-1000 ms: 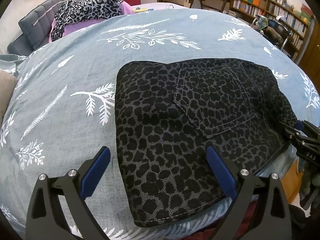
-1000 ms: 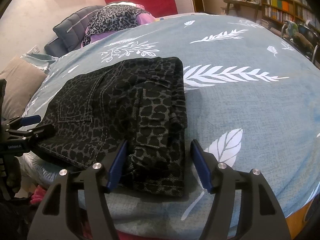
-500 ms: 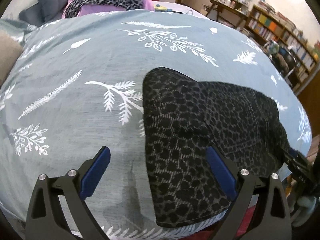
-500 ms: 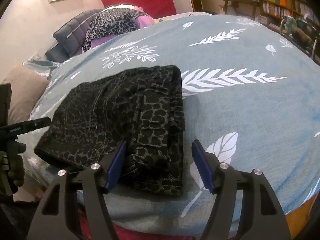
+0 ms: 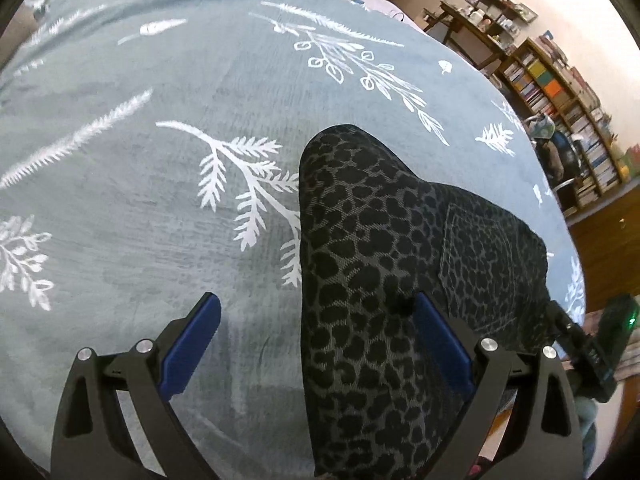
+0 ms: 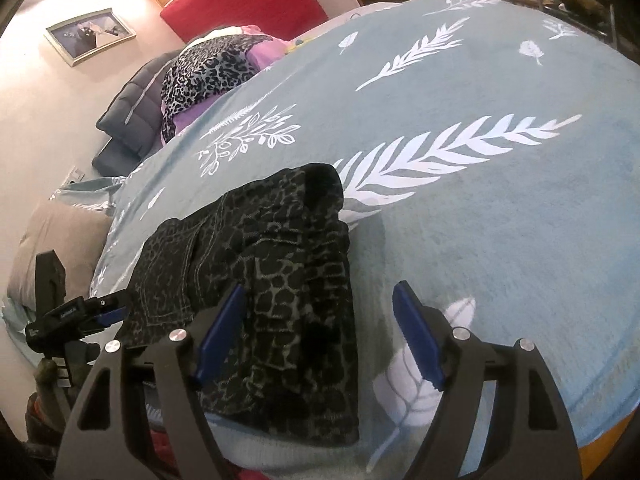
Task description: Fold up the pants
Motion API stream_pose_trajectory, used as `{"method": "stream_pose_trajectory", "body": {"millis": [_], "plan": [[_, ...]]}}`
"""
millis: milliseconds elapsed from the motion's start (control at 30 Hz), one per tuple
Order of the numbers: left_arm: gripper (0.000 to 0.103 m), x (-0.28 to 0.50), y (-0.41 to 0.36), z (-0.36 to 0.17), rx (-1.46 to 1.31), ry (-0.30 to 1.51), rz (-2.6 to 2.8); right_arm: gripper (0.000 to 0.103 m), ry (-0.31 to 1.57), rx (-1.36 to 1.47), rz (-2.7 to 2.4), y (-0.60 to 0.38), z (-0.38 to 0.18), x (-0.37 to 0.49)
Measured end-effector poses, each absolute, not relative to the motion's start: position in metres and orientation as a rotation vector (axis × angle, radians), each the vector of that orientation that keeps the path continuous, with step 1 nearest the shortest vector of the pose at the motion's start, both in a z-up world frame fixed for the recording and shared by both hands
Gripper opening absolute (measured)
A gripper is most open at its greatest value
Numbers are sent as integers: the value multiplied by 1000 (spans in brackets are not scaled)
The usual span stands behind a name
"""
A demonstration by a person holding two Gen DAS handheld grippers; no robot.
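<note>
The pants [image 5: 400, 280], dark with a leopard print, lie in a compact folded bundle near the front edge of the bed [image 5: 160, 160], on a grey-blue blanket [image 6: 500, 220] printed with white leaves. In the left wrist view a back pocket shows on top, and the left edge of the bundle runs in a clean, straight fold. In the right wrist view the pants [image 6: 280, 280] show several layers stacked on one another, with a thick rolled fold at the far end and a stitched seam on the side toward the other hand.

The left claw [image 5: 316, 348] is spread wide and holds nothing; one blue finger sits over the bare blanket and the other over the cloth. The right claw [image 6: 320, 336] is likewise released, its left finger above the bundle and its right finger above the blanket. Whether any finger touches the cloth cannot be told.

Judging by how things lie, the folding looks done or nearly so: the legs are tucked in, the bundle is small and roughly rectangular, and neither claw grips it. What may be left is only a little smoothing or squaring of the layers on the right side, which look slightly uneven.

Farther off, a pile of clothes [image 6: 212, 68] rests at the head of the bed, and bookshelves [image 5: 560, 100] line the wall.
</note>
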State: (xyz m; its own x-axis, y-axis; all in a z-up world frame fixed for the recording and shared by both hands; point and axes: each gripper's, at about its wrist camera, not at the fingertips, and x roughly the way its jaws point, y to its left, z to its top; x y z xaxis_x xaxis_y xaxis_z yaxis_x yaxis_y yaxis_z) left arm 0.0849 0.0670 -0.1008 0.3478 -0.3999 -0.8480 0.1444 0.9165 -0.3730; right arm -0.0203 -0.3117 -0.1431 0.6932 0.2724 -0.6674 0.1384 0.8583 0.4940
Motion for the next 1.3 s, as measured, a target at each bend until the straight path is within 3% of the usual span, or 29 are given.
{"method": "stream_pose_trajectory", "body": {"millis": [533, 833, 933, 1167, 1300], "plan": [[95, 103, 62, -121, -329, 1221, -506, 82, 923, 766, 234, -326, -168, 6], [75, 106, 56, -127, -427, 1250, -599, 82, 963, 779, 337, -308, -172, 12], [70, 106, 56, -126, -438, 1256, -602, 80, 966, 782, 349, -307, -172, 14], [59, 103, 60, -127, -470, 1263, -614, 60, 979, 820, 379, -310, -174, 17], [58, 101, 61, -126, -466, 1255, -620, 59, 978, 801, 369, -307, -172, 17]]}}
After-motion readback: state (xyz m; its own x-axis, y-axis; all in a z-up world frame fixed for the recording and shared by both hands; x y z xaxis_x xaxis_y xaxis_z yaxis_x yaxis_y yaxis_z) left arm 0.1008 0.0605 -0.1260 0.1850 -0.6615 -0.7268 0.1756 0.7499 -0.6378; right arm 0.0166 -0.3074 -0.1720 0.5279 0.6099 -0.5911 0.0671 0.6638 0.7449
